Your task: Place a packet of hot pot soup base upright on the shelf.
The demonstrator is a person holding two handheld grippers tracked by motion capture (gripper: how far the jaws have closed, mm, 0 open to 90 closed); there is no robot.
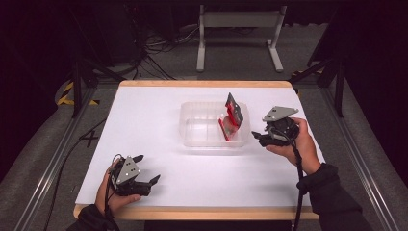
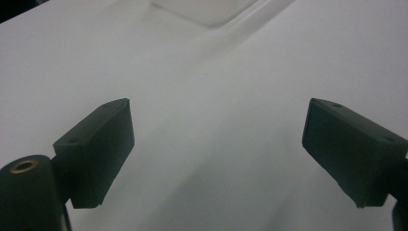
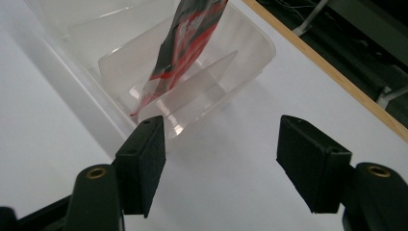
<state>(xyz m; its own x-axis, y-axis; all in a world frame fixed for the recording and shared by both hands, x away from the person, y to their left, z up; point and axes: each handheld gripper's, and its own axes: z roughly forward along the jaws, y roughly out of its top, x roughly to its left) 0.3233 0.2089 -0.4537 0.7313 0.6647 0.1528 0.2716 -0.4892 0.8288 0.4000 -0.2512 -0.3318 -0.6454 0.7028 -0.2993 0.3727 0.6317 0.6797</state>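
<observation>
While the left hand-held gripper [image 1: 144,169] is resting low at the near left corner of the white surface [image 1: 159,120] with its jaws spread wide and nothing between them, it is sitting well apart from the work and pointing across bare tabletop, as the left gripper view is also showing. Moving rightward, the clear plastic container [image 1: 192,130] is sitting past the middle of the surface, and the red and black packet [image 1: 234,111] is standing tilted inside its right-hand end, leaning against a thin clear divider [image 3: 202,82] with its top corner rising above the rim. Farther right, the right hand-held gripper [image 1: 257,137] is hovering just beside the container's right wall, jaws wide apart and holding nothing, aimed toward the packet; in the right gripper view the container's near corner is lying just ahead of the two black pads [image 3: 144,159]. Judging from this, the step in hand is either reaching for the packet or parting from it, and I cannot tell which. If reaching, doing it well is probably calling for coming in over the rim rather than through the wall, lining the jaws across the packet's thin faces near its upper edge, and closing gently so the flimsy container is not sliding or tipping
</observation>
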